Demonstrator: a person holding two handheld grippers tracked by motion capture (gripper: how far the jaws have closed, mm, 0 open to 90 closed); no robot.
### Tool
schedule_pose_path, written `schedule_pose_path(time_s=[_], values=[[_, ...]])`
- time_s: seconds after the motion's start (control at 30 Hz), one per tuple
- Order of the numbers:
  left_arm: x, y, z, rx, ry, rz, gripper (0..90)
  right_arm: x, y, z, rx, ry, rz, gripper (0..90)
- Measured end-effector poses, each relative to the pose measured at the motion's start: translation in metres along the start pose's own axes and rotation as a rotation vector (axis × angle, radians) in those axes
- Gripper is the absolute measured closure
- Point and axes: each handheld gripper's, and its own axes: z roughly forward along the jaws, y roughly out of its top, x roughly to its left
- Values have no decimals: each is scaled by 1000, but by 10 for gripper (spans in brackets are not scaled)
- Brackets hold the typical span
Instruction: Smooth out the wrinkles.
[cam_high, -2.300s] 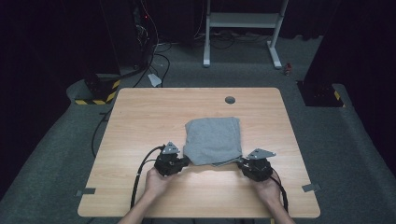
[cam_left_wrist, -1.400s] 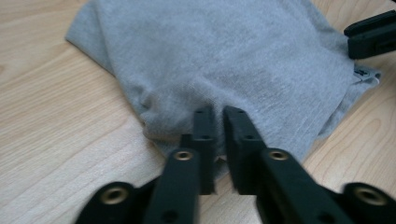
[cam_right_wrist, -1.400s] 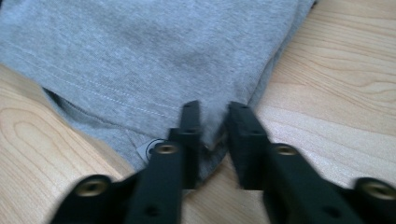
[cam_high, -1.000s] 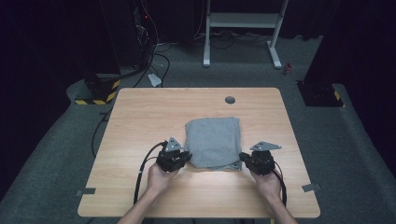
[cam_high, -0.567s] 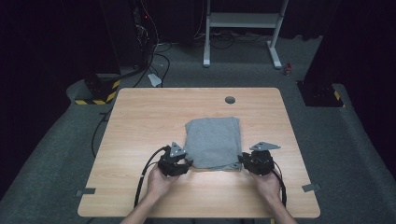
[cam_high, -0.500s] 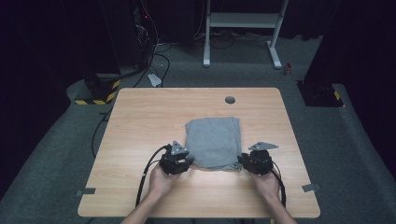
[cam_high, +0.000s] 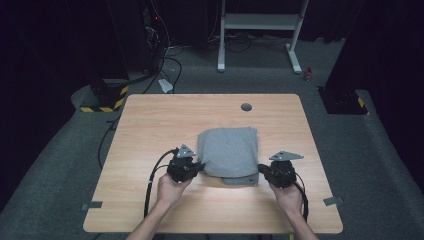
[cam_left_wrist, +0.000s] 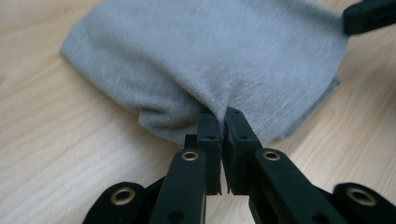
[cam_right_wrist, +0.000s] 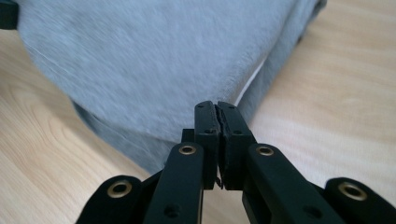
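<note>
Cloth: grey folded cloth (cam_high: 230, 152) lies mid-surface, toward the near edge.
Left tool (cam_left_wrist: 219, 116): my jaws have just closed, pinching the cloth's edge.
Right tool (cam_right_wrist: 217, 112): just closed at the opposite edge; fabric between them unclear.
Meaning: ready to lift.

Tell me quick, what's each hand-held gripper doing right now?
Left hand-held gripper: closed, pinching a fold at the edge of the grey cloth.
Right hand-held gripper: closed at the cloth's edge; a grip cannot be told.
</note>
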Motion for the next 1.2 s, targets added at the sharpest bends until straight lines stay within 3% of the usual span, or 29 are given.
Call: schedule_pose_path(time_s=[0.1,0.2,0.27,0.3,0.33,0.37,0.43,0.53,0.63,0.67,0.7,0.73,0.77,0.8,0.87,0.93,0.97,1.0,1.03,1.1,1.2], values=[[2,-9,7,75,5,1,821,-1,-12,8,62,0,8,863],[3,-17,8,98,29,-11,752,-2,-22,15,107,-10,10,791],[3,-18,3,55,57,-22,694,-3,-25,13,97,-17,28,742],[3,-18,3,55,57,-22,657,-2,-25,9,82,-21,13,724],[0,-16,-4,-5,64,-20,657,-2,-25,9,82,-21,13,724],[0,-16,-4,-5,64,-20,602,-2,-25,9,82,-21,13,724],[-4,-8,-7,-62,67,-11,583,9,-14,0,6,-42,-61,711],[-6,-3,-1,-70,74,-6,572,16,-5,5,-26,-42,-87,729],[-4,-1,20,-32,103,2,593,20,-2,18,-15,-39,-113,730],[-4,-1,20,-32,103,2,607,20,-2,18,-15,-39,-113,730],[-4,-2,30,25,136,10,619,21,-4,28,19,-47,-127,729],[-4,-2,30,25,136,10,622,21,-4,28,19,-47,-127,729],[-3,-4,33,52,151,16,620,21,-9,36,62,-50,-127,727],[-2,-10,38,117,182,32,616,22,-12,38,82,-65,-143,726],[-1,-13,39,132,200,38,605,22,-15,39,91,-73,-158,723],[2,-18,34,127,204,24,581,19,-18,37,84,-67,-143,716],[4,-20,26,86,172,10,567,18,-17,33,71,-76,-135,701],[4,-20,26,86,172,10,557,18,-17,33,71,-76,-135,701],[0,-20,18,35,157,17,556,19,-16,28,42,-66,-128,698],[-5,-19,15,11,144,29,560,22,-13,25,28,-59,-131,691],[-5,-18,18,21,130,23,601,25,-12,26,19,-46,-141,678]])
